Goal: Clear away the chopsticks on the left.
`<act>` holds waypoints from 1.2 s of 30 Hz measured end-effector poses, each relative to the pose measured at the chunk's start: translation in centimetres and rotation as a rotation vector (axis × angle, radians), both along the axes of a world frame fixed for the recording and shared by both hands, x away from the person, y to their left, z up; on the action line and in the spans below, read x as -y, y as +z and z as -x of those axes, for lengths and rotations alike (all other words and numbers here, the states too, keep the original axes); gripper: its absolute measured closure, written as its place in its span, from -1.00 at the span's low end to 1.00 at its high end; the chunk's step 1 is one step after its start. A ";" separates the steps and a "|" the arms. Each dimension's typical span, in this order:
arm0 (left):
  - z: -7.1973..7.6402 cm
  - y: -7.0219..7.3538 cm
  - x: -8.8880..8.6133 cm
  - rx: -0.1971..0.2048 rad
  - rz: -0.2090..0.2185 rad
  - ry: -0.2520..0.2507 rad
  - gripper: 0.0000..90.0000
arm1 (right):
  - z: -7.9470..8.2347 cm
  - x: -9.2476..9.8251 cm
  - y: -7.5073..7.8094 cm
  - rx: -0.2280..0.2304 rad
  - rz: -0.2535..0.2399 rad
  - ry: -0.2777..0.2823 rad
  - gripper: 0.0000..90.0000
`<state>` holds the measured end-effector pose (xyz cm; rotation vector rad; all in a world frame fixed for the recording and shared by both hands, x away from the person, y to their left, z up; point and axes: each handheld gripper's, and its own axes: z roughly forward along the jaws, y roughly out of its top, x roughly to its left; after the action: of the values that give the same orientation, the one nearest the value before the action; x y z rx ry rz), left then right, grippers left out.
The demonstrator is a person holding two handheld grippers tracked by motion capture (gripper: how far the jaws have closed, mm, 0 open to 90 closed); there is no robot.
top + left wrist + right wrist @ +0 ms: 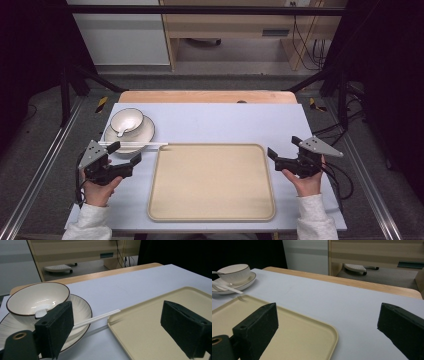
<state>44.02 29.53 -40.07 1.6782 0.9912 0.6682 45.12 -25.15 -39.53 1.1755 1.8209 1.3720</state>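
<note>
A beige tray [211, 182] lies in the middle of the white table, nothing on it. At the back left a white bowl [126, 121] with a dark rim stands on a white plate [145, 133], and a spoon [121, 131] rests in the bowl. White chopsticks [145, 144] lie across the plate's near rim, reaching to the tray's corner. My left gripper [125, 152] is open beside the tray's left edge, just in front of the plate [80, 310]. My right gripper [282, 150] is open at the tray's right edge [329, 332], holding nothing.
The table's wooden far edge [207, 96] runs behind the white surface. Beyond it are a wooden cabinet [235, 25] and cables on the floor. Black frame posts [65, 90] stand at both sides of the table.
</note>
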 end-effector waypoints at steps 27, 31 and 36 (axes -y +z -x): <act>-4.8 -1.0 -4.0 -0.106 -0.111 0.020 -0.71 | -0.1 -1.8 0.4 -0.011 0.044 0.029 -0.93; -5.5 -1.8 -4.3 -0.135 -0.151 0.031 -0.69 | -0.2 -1.9 0.3 -0.017 0.046 0.031 -0.93; -6.6 -3.0 -4.9 -0.171 -0.170 0.044 -0.65 | -0.3 -1.9 0.3 -0.015 0.042 0.033 -0.93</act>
<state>50.66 34.41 -43.02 1.8921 1.1200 0.6615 45.37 -23.26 -39.24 1.1428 1.8782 1.3399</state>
